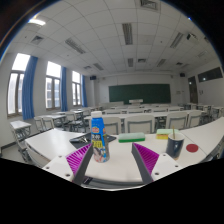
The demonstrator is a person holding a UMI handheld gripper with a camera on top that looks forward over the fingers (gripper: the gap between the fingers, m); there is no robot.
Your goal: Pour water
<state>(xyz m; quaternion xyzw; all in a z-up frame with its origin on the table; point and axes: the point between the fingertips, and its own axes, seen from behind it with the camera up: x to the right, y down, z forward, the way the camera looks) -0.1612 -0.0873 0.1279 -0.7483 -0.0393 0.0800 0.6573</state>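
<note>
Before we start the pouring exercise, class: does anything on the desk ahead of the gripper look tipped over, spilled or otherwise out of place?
Nothing stands out. The bottle stands upright on the desk, between the gripper fingers, which are open with a gap on each side. The dark cup beyond the right finger also stands upright, and no spill shows on the desk.

the gripper (113, 160) had two dark fingers, each wearing a purple pad (82, 158) on its inner face. the pads were wedge-shaped, narrowing toward the tips, with a fine ribbed or striped texture across their surfaces.
</note>
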